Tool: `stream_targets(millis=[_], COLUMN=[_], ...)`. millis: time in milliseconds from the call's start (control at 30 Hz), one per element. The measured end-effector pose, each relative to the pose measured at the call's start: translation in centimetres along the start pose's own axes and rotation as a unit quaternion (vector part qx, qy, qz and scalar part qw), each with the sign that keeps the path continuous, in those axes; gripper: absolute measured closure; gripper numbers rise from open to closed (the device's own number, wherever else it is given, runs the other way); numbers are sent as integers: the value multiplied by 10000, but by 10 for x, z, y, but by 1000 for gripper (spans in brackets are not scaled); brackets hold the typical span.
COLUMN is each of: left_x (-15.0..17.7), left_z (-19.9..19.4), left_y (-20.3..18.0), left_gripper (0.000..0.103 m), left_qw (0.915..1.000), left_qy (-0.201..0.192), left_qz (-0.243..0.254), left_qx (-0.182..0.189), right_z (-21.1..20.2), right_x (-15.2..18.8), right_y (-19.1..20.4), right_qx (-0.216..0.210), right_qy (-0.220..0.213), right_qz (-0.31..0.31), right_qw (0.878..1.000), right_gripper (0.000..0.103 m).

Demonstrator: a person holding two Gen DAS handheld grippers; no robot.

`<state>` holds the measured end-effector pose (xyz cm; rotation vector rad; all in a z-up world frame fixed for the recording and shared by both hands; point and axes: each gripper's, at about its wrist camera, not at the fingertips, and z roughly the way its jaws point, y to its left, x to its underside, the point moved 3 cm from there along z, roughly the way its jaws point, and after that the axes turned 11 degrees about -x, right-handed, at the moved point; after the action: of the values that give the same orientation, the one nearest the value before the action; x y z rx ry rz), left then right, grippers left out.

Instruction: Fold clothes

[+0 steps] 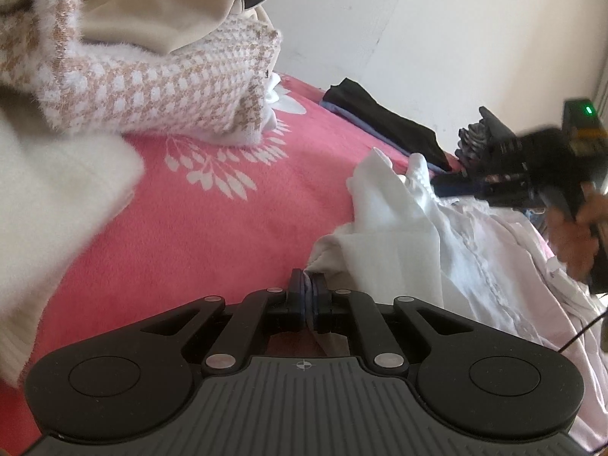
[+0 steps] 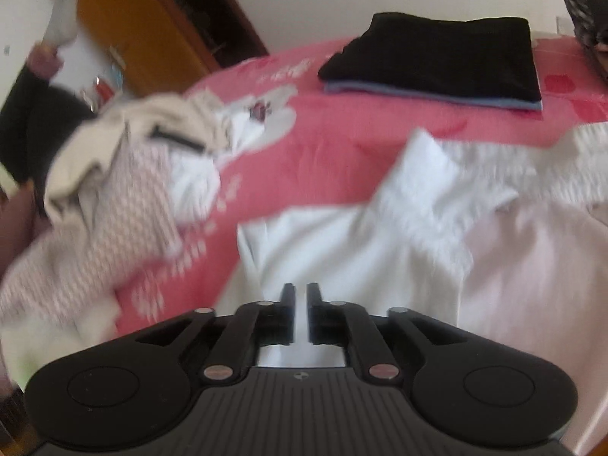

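A white garment (image 1: 414,235) lies crumpled on the pink bedspread (image 1: 212,228). My left gripper (image 1: 308,285) is shut on an edge of this white garment, low near the bed. In the left wrist view my right gripper (image 1: 475,186) hovers over the garment's far side. In the right wrist view the white garment (image 2: 380,235) spreads below my right gripper (image 2: 301,292), whose jaws stand a narrow gap apart with white cloth showing between them. The right wrist view is motion-blurred.
A pile of unfolded clothes, houndstooth knit (image 1: 152,87) and beige fabric (image 1: 163,3), sits at the left. A folded black and blue stack (image 2: 437,60) lies at the bed's far side by the wall. A wooden door (image 2: 152,19) stands beyond the bed.
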<state>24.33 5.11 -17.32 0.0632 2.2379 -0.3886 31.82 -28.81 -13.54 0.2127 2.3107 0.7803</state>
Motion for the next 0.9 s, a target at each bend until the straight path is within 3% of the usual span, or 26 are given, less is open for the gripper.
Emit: stream_targets(millis=[167, 333, 400, 433, 467, 667, 800, 900], left_x=[1, 1, 2, 2, 2, 2, 1, 1], left_z=[1, 0, 1, 1, 1, 0, -3, -7], left_y=[2, 2, 3, 3, 3, 3, 5, 7], left_gripper=[97, 97, 96, 96, 96, 96, 96, 97], left_qw=[10000, 10000, 9999, 9999, 9999, 9999, 9997, 9995], left_qy=[-2, -26, -43, -55, -66, -73, -69, -101], left_qz=[-65, -82, -106, -107, -108, -118, -237, -304], left_qx=[0, 2, -14, -30, -46, -79, -83, -57], right_z=[24, 59, 70, 73, 76, 89, 90, 77], right_x=[-26, -33, -32, -32, -33, -33, -31, -32], right_y=[4, 6, 2, -1, -4, -24, -40, -48], right_qx=[-317, -506, -523, -532, -546, -617, -942, -1028], right_qy=[97, 577, 622, 544, 473, 143, 15, -175], right_qz=[218, 482, 597, 632, 689, 1055, 1687, 2013], right_qw=[9992, 9959, 9949, 9951, 9950, 9924, 9811, 9740], right_gripper=[55, 56, 74, 95, 97, 97, 94, 80])
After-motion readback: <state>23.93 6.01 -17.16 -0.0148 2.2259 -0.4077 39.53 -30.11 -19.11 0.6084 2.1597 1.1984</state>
